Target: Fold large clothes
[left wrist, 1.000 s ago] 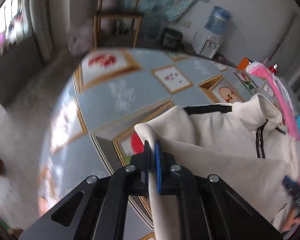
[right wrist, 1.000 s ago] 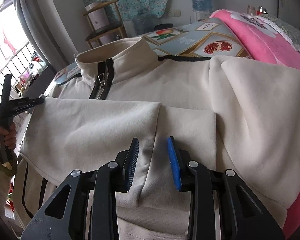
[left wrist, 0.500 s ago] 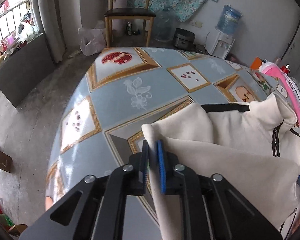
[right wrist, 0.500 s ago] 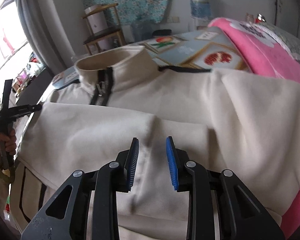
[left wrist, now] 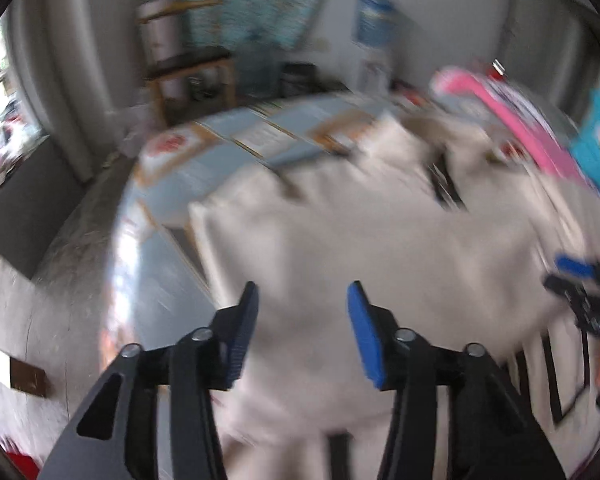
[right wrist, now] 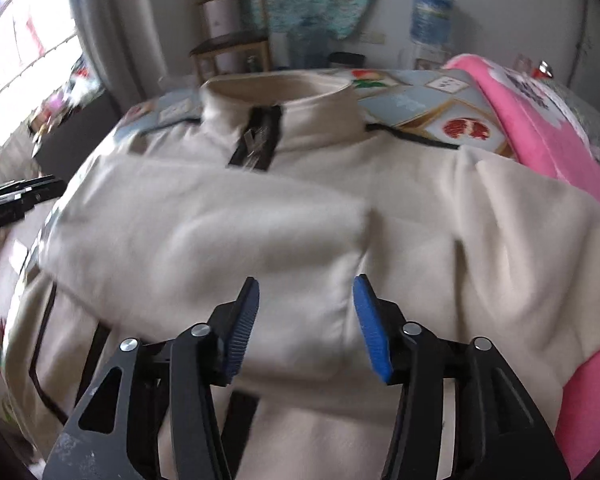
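A cream zip-neck jacket point(right wrist: 300, 208) with black trim lies on the table, both sleeves folded across its chest. Its collar point(right wrist: 280, 96) stands at the far side. My right gripper point(right wrist: 304, 304) is open and empty just above the folded sleeves. My left gripper point(left wrist: 302, 312) is open and empty above the jacket point(left wrist: 380, 232) near its left edge; this view is blurred by motion. The left gripper also shows at the left edge of the right wrist view point(right wrist: 16, 200). The right gripper shows at the right edge of the left wrist view point(left wrist: 580, 284).
The table point(left wrist: 172, 248) has a blue cloth with fruit pictures; its rounded edge drops to the floor on the left. Pink fabric point(right wrist: 540, 132) lies along the jacket's right side. A wooden chair point(right wrist: 236, 48) and a water dispenser point(right wrist: 430, 20) stand beyond the table.
My left gripper has opened and let go of the sleeve, which now lies on the jacket. It swung right over the jacket. My right gripper opened wider and shifted slightly left.
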Available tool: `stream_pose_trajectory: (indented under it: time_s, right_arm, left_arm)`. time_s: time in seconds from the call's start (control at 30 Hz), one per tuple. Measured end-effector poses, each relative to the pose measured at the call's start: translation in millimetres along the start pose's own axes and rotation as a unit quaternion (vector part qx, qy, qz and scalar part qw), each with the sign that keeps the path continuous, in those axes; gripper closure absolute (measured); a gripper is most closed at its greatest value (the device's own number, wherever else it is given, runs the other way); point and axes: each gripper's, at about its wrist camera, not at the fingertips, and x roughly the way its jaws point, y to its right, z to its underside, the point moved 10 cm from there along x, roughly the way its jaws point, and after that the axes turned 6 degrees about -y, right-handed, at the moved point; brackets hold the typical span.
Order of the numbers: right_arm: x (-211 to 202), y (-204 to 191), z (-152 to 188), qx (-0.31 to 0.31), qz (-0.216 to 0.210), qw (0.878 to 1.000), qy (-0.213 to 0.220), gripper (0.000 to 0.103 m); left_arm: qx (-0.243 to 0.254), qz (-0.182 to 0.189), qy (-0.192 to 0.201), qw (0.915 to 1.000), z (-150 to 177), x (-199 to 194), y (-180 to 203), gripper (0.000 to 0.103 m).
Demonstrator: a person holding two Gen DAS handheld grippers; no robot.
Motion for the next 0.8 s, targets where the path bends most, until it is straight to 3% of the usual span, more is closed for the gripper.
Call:
stream_pose_trajectory:
  time_s: [0.17, 0.33, 0.4, 0.47, 0.5, 0.57, 0.67, 0.8]
  right_arm:
    - [16.2, -1.0, 14.1, -0.030, 0.047, 0.998, -0.022, 0.047]
    - [-8.7, -4.7, 13.0, -0.024, 0.045, 0.999, 0.001, 0.037]
    - [0.3, -3.7, 17.4, -0.024, 0.055, 0.998, -0.012, 0.036]
    - [16.6, -1.5, 23.0, -0.025, 0.060, 0.997, -0.031, 0.029]
    - [15.1, 1.3, 21.0, -0.020, 0.064, 0.998, -0.020, 0.029]
    - [10.6, 3.7, 21.4, -0.010, 0.057, 0.998, -0.032, 0.029]
    - [-10.4, 9.8, 17.0, 0.002, 0.040, 0.999, -0.010, 0.028]
    - [-42.8, 50.0, 12.9, 0.057, 0.022, 0.998, 0.010, 0.027]
  left_arm:
    - [0.035, -0.028, -0.045, 0.9980, 38.9, 28.4, 32.3, 0.050]
    - [0.038, -0.034, -0.018, 0.9985, 36.8, 19.6, 42.0, 0.046]
    - [0.039, -0.041, -0.018, 0.9983, 34.4, 22.2, 43.5, 0.043]
    - [0.041, -0.049, -0.030, 0.9975, 37.7, 32.6, 43.3, 0.038]
    - [0.036, -0.052, -0.021, 0.9978, 35.1, 31.2, 42.7, 0.036]
    - [0.029, -0.053, -0.024, 0.9979, 35.9, 31.4, 41.1, 0.034]
    - [0.021, -0.046, -0.026, 0.9984, 36.3, 32.3, 39.3, 0.034]
    - [0.012, -0.032, -0.017, 0.9993, 31.7, 23.9, 39.6, 0.034]
